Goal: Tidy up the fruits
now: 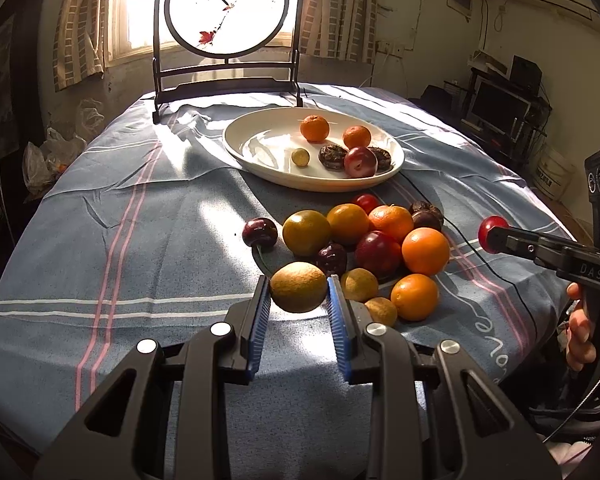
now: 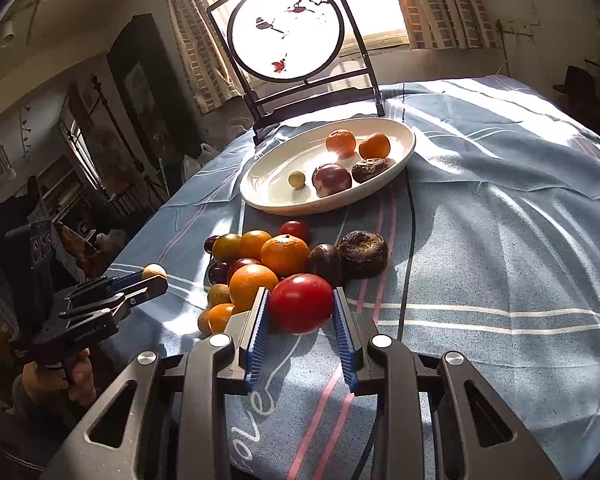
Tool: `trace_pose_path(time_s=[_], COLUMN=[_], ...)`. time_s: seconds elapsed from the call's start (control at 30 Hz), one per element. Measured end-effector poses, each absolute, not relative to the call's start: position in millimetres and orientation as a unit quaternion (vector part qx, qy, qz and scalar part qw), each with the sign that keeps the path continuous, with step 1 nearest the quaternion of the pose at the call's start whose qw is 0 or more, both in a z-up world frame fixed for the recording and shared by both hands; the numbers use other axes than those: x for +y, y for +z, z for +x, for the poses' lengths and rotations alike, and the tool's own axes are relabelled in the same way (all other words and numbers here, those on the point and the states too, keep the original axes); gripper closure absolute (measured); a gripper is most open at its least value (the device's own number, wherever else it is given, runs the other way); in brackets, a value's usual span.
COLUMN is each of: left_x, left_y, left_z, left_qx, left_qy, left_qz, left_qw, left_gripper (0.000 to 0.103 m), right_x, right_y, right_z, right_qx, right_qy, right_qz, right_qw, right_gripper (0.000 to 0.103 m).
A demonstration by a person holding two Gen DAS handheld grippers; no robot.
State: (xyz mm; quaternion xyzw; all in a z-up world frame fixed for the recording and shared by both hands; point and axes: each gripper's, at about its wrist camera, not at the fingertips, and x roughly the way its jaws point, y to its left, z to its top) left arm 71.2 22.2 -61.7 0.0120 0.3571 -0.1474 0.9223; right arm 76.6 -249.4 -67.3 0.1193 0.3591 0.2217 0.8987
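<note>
The kiwi [image 1: 298, 287] sits pinched across its middle between the blue ribbed fingers [image 1: 260, 316] of the left gripper [image 1: 299, 294], at the near edge of the fruit pile [image 1: 364, 240] and apparently lifted just clear of the cloth. It looks light but soft-fleshed, with a fuzzy skin that should not slip — a grip at the widest part, as here, seems right, and harder squeezing would likely bruise it. The right gripper [image 2: 300, 308] holds a red plum [image 2: 302, 307] the same way, its fingers [image 2: 342, 320] closed on the fruit's two sides; that skin is smooth and glossy, so it may slide more readily and wants a centred hold.

Behind both, the pile of oranges, plums and dark wrinkled fruits lies loose on the blue striped cloth [image 1: 140, 240] covering the desk. These are round and could roll if nudged.

Farther off stands the white plate [image 1: 260, 160], already carrying two oranges, a plum, a small yellow fruit and dark ones — with bare room on its left half. A round painted screen [image 1: 228, 8] stands at the far edge before the window.
</note>
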Motion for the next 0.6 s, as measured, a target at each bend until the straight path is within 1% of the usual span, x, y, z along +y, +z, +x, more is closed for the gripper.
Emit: trace_pose_path(time_s=[0.33,0.47,0.6], left_x=[16,10,-1], left_y=[-54,-43,-32], left_z=[80,102,142], left_qx=[0.349,0.345,0.342], left_qy=[-0.156,-0.170,-0.177], left_qz=[0.014,0.019,0.024], left_qw=[0.924,0.923,0.923], left_gripper=[0.075,0.075,0.075], right_x=[-247,-250,-241], right_y=[-58,-37,-21], right_z=[82,106,149], right_qx=[0.348,0.340,0.347], right_qy=[0.227,0.229,0.235], right_qz=[0.109,0.116,0.118], right_qw=[0.903,0.905,0.900], right_gripper=[0.071,0.071,0.071])
